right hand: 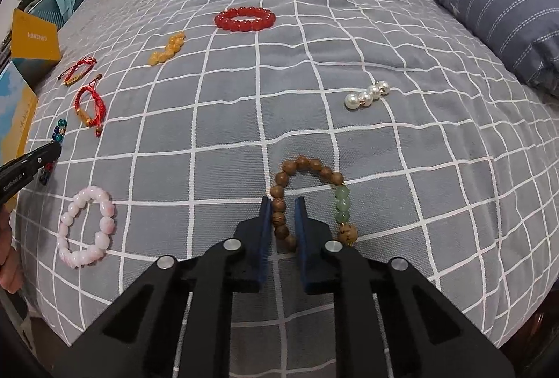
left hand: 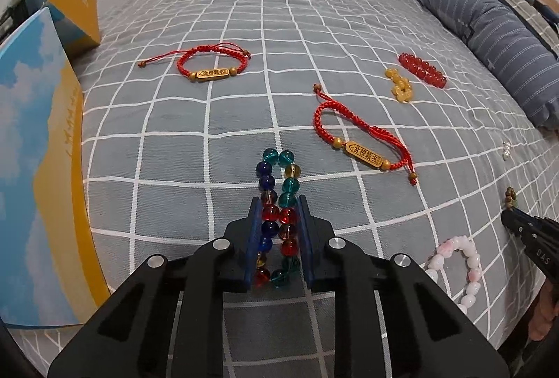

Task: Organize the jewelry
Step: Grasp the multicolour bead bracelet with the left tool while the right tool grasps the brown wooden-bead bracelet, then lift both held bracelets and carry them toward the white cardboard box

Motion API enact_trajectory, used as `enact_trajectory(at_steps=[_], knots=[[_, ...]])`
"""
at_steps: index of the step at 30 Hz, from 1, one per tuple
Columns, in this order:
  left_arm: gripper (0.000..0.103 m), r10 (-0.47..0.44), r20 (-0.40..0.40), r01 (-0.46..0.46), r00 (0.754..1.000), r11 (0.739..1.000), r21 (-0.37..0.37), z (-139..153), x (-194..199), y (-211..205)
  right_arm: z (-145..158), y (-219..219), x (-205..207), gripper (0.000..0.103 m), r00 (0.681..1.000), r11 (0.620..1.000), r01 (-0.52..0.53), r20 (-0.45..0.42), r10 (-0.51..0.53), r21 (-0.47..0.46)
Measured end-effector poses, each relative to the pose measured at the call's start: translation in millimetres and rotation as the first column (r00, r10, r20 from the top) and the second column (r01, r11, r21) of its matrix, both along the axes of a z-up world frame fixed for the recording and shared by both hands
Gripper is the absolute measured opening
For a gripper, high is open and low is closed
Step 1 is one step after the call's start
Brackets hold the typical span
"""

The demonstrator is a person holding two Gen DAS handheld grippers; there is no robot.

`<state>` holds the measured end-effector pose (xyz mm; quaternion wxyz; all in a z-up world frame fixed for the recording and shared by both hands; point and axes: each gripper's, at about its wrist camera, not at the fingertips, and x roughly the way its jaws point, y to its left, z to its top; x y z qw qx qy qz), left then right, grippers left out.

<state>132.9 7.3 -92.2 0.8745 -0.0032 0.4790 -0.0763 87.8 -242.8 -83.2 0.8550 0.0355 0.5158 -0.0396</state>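
On the near part of the checked bed cover [left hand: 209,105], the multicolored glass-bead bracelet [left hand: 277,213] lies squeezed into a long loop between the fingers of the left gripper [left hand: 278,203], which are narrow and pressing both its strands. Just right of it, the right gripper [right hand: 282,203] has its fingers narrow around the left strand of the wood-and-jade bead bracelet [right hand: 311,200], whose other side lies outside the right finger. A pink bead bracelet [right hand: 87,227] rests between the two grippers, near the front edge. Farther out lie two red cord bracelets [left hand: 363,137] [left hand: 206,63] with gold tags, a yellow bead string [right hand: 167,48], a red bead bracelet [right hand: 244,19] and a pearl piece [right hand: 367,95], all well apart. A blue-and-yellow box [left hand: 38,168] stands along the left edge, with a yellow box [left hand: 75,0] beyond it; a striped pillow [right hand: 489,0] bounds the far right. The middle of the bed is bare cover.
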Motion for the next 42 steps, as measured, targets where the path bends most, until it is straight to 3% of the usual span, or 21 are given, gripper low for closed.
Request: enact_trajectory(at_steps=[6, 7, 8, 25, 30, 32, 34, 42], knots=[[0.018, -0.006, 0.02, 0.006, 1.0, 1.0, 0.01, 7, -3, -2, 5, -1, -3, 0.007, 1.0, 1.0, 0.012, 0.014, -0.011, -0.02], [0.015, -0.008, 0.023, 0.008, 1.0, 1.0, 0.011, 9, -3, -3, 7, -2, -3, 0.007, 1.0, 1.0, 0.012, 0.016, -0.012, -0.021], [0.002, -0.01, 0.026, 0.009, 1.0, 1.0, 0.017, 10, -4, -3, 8, -1, -4, 0.007, 1.0, 1.0, 0.012, 0.019, -0.011, -0.022], [0.002, -0.023, 0.031, 0.023, 0.999, 1.0, 0.003, 25, -7, -3, 28, -5, -7, 0.007, 0.998, 0.999, 0.023, 0.059, -0.021, -0.033], [0.008, 0.025, 0.047, -0.027, 0.999, 0.999, 0.039, 17, -4, 5, 27, -5, -7, 0.007, 0.998, 0.999, 0.02, 0.056, -0.018, -0.032], [0.023, 0.035, 0.053, -0.038, 0.998, 0.998, 0.055, 13, -2, 7, 26, -4, -7, 0.007, 0.998, 0.999, 0.018, 0.053, -0.016, -0.031], [0.028, 0.039, 0.053, -0.042, 0.998, 0.997, 0.061, 8, -1, 8, 24, -4, -6, 0.007, 0.999, 0.999, 0.018, 0.048, -0.016, -0.028], [0.031, 0.045, 0.046, -0.047, 0.998, 0.998, 0.046, -2, 3, 13, 22, -2, -6, 0.007, 0.999, 1.0, 0.008, 0.043, -0.007, -0.024]])
